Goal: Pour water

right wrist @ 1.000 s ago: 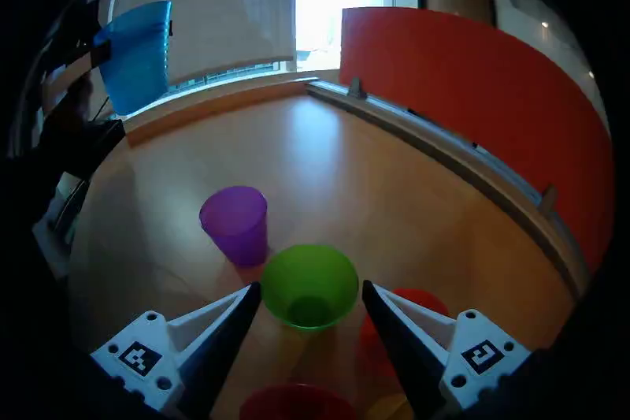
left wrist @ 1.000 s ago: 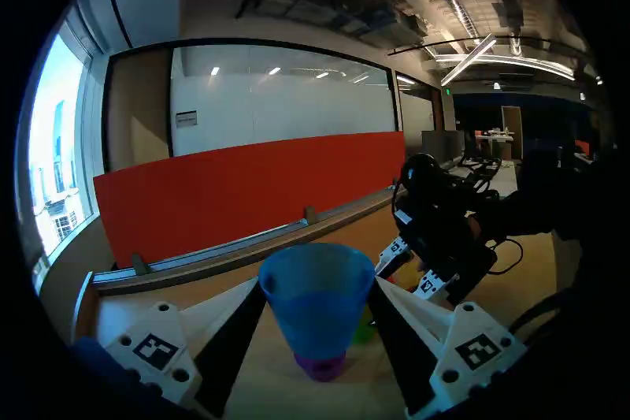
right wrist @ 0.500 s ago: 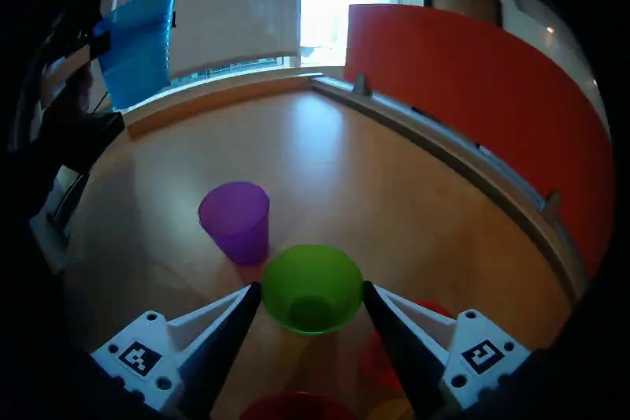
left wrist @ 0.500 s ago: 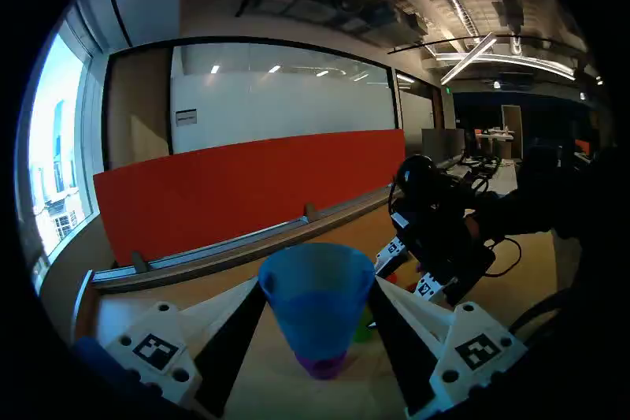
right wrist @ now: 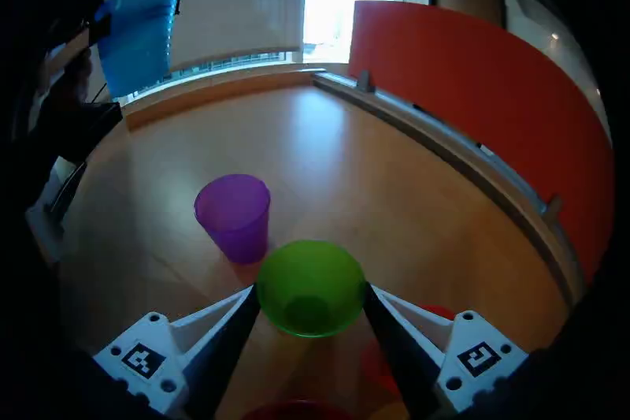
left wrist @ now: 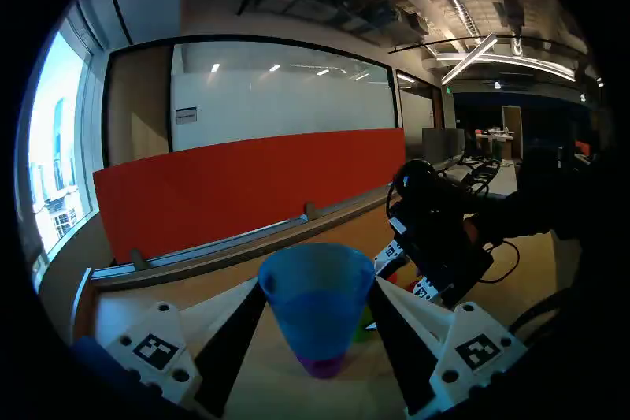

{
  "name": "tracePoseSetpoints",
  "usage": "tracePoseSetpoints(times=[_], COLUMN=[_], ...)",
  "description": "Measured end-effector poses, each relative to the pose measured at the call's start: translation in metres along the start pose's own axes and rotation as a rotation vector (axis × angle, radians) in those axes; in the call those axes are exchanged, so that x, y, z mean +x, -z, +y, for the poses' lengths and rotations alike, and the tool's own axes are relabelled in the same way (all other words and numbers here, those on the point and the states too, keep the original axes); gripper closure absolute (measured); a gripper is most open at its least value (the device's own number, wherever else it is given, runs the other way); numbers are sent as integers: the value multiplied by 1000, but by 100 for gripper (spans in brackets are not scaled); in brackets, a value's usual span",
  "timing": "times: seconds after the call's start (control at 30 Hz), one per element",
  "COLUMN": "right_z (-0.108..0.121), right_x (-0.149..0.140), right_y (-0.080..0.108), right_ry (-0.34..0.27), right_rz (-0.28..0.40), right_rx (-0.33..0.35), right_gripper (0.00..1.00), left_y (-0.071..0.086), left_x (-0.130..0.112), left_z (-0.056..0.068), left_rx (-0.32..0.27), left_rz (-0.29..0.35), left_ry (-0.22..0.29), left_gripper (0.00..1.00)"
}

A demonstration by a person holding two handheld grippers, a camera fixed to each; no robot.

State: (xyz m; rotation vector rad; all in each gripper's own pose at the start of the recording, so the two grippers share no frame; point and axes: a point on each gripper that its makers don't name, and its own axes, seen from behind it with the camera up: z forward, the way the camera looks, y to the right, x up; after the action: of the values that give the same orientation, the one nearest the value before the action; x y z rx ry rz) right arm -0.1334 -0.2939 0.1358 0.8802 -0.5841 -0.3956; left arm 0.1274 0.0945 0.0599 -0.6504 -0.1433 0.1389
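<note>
Left jaws: both fingers of the left gripper (left wrist: 316, 284) press on the sides of the blue cup (left wrist: 316, 314), which is upright between them.
Right jaws: the right gripper (right wrist: 309, 294) is closed on the green cup (right wrist: 309, 278), one finger on each side.
Blue cup: held in the air, high above the table (right wrist: 331, 144); if there is water inside, I cannot tell.
Green cup: upright; if it rests on the table, I cannot tell.
Purple cup (right wrist: 233, 215): stands on the table just beside the green cup, well apart from the edge with the red panel (right wrist: 480, 97).
Red cups (right wrist: 376, 357): at the near edge, partly hidden.
</note>
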Motion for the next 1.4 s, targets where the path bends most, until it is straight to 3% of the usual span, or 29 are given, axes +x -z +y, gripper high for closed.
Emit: tracePoseSetpoints(times=[0.17, 0.9, 1.4], right_z=[-1, -24, -34], right_x=[12, 58, 73], right_y=[13, 116, 145], right_ry=[-23, -33, -38], right_rz=[49, 292, 417], right_rx=[7, -18, -34], right_gripper=[6, 7, 6], left_y=[1, -1, -1], left_x=[3, 27, 33], left_z=[3, 28, 42], left_rx=[-6, -42, -66], left_rz=[3, 30, 31], left_ry=[-2, -34, -50], left_gripper=[14, 14, 14])
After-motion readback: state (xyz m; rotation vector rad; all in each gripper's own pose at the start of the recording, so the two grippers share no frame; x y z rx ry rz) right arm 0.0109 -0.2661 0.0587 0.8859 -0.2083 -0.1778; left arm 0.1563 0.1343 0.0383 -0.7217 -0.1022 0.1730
